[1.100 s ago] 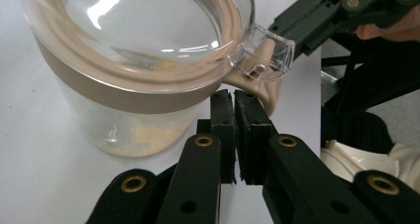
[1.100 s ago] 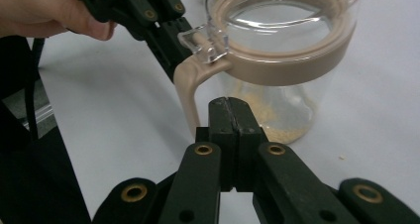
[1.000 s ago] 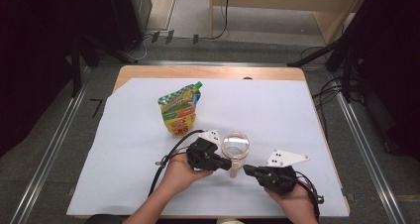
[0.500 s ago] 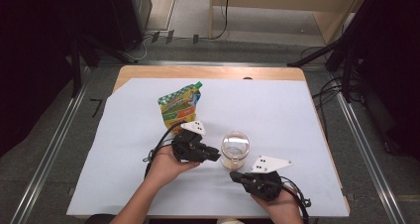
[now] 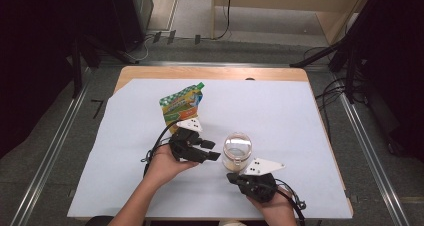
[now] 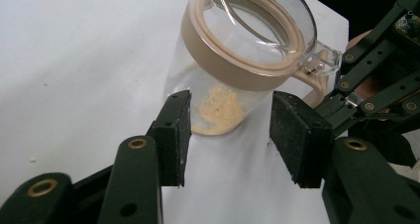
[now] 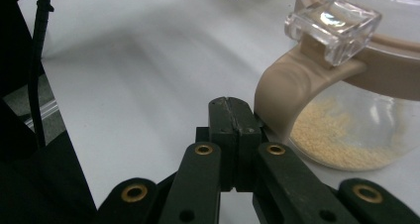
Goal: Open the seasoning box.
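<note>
Two claws flank one clear jar [image 5: 237,150] standing mid-worktop [image 5: 300,111], a pouch [image 5: 181,106] lying beyond. My left claw [image 5: 212,151] has just been opening; its half-spread jaws stand short of the glass, nothing pinched. My right claw [image 7: 231,106] is closed and empty beside the tan latch handle [image 7: 282,92]. I'd widen further before closing squarely round the body.
</note>
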The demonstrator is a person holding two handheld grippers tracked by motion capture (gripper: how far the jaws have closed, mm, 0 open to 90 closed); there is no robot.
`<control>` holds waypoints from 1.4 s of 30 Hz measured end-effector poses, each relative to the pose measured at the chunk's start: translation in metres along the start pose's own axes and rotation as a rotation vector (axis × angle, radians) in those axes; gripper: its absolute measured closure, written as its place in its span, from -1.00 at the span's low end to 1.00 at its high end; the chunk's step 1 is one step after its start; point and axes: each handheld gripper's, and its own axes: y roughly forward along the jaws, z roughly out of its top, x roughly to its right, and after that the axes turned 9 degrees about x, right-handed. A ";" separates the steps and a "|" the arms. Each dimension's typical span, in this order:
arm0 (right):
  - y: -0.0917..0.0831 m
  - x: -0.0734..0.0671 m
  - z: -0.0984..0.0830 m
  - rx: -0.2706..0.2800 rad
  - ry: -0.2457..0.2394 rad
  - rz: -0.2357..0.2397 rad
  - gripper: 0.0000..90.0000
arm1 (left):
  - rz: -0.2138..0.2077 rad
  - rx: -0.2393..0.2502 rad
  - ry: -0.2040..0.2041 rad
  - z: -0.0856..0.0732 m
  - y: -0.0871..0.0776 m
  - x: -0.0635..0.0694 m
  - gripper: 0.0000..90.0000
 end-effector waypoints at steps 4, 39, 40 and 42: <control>-0.002 0.003 -0.001 -0.014 0.000 -0.002 1.00 | 0.010 -0.005 0.018 -0.001 0.002 0.000 0.05; -0.041 0.054 -0.004 -0.017 0.081 -0.093 1.00 | 0.011 -0.025 0.004 -0.003 0.003 -0.001 0.02; -0.042 0.056 -0.004 -0.015 0.079 -0.098 1.00 | 0.009 -0.025 0.006 -0.003 0.004 -0.001 0.02; -0.046 0.060 -0.003 -0.006 0.083 -0.110 1.00 | 0.002 -0.027 0.000 -0.003 0.004 -0.001 0.03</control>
